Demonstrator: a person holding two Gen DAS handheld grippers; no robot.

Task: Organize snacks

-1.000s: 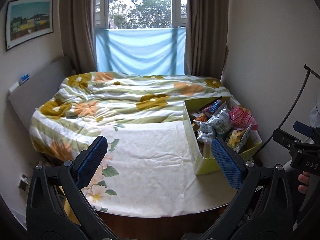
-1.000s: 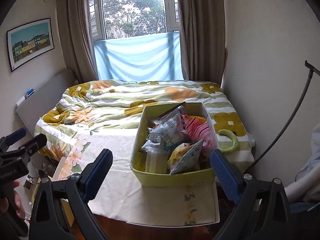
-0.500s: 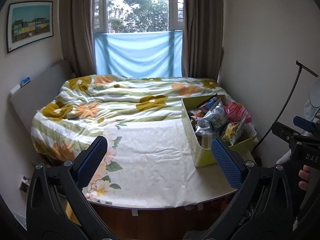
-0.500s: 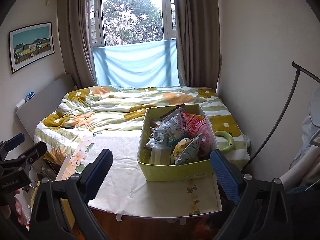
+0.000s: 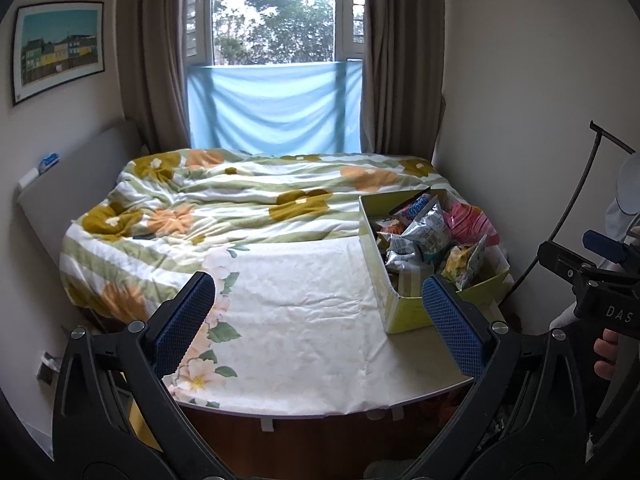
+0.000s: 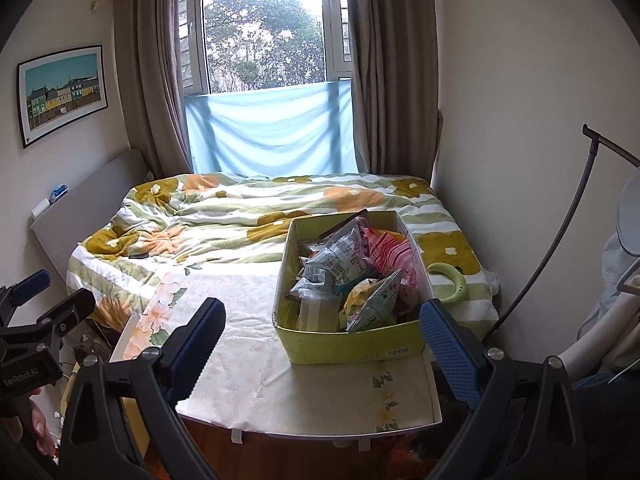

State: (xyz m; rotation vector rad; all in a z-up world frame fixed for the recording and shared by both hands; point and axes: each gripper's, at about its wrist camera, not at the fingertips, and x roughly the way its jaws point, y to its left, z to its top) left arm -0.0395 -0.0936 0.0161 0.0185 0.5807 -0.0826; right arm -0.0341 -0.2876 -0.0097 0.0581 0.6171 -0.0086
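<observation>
A yellow-green cardboard box (image 6: 352,342) full of snack bags stands on the right side of a table covered with a white floral cloth (image 6: 244,320). Among the snacks are silver-blue bags (image 6: 340,256), a pink striped bag (image 6: 390,254) and a yellow bag (image 6: 372,300). The box also shows in the left wrist view (image 5: 404,312), at the right. My left gripper (image 5: 316,320) is open and empty, held back from the table's near edge. My right gripper (image 6: 320,332) is open and empty, in front of the box and apart from it.
A bed with a floral duvet (image 5: 240,208) lies behind the table. A pale green ring (image 6: 450,280) lies on the bed right of the box. A wall (image 6: 520,120) and a dark curved pole (image 6: 568,220) stand at the right. A curtained window (image 5: 276,40) is at the back.
Both grippers have pulled back and risen away from the table, so the box and table look smaller and farther. Both stay open and empty.
</observation>
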